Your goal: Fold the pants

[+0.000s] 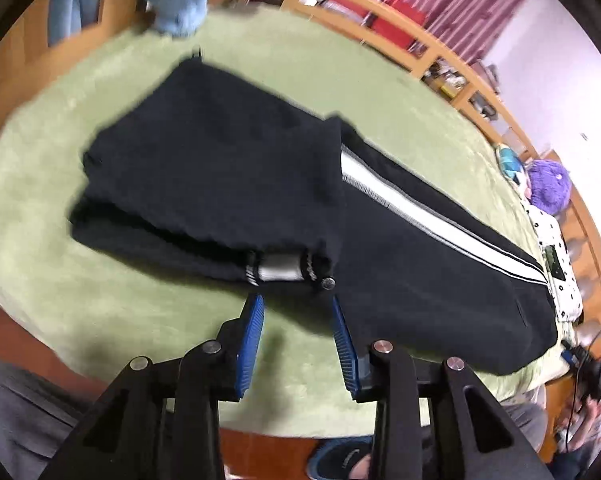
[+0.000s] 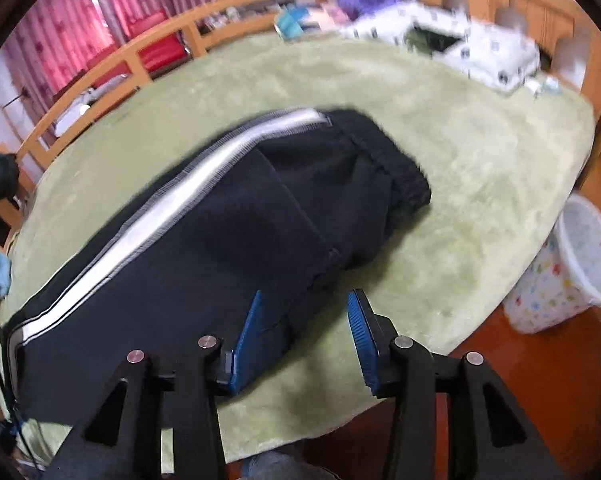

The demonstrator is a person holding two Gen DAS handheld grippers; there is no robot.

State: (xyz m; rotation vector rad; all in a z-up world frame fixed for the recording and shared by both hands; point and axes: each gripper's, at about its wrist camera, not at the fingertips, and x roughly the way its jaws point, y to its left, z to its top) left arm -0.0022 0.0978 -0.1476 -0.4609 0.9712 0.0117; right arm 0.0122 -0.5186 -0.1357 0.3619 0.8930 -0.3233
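My left gripper (image 1: pixel 296 312): blue ribbed pads parted, nothing between them, poised just short of the near edge of the cloth; my right gripper (image 2: pixel 306 308): pads likewise spread and empty, the left pad over the dark fabric, the right pad over bare blanket; item in hand, one pair of black pants (image 1: pixel 284 208), white side stripe (image 1: pixel 432 216) running the length, lying across the green blanket (image 1: pixel 80 288) on the bed, legs already laid one over the other and a cuff end doubled back over the middle, its striped hem (image 1: pixel 278 268) showing at the near edge by the left gripper; elastic waistband (image 2: pixel 400 176) at the far end in the right view; I judge the fabric thick, soft and limp, light enough for one jaw but prone to sag and slide layer on layer, so I would pinch through all layers at the hem corner and at the near side seam; surroundings: wooden bed rail (image 2: pixel 112 76), pink curtains (image 2: pixel 112 12), purple plush (image 1: pixel 548 188), spotted white bedding (image 2: pixel 480 52), patterned waste bin (image 2: pixel 572 264)
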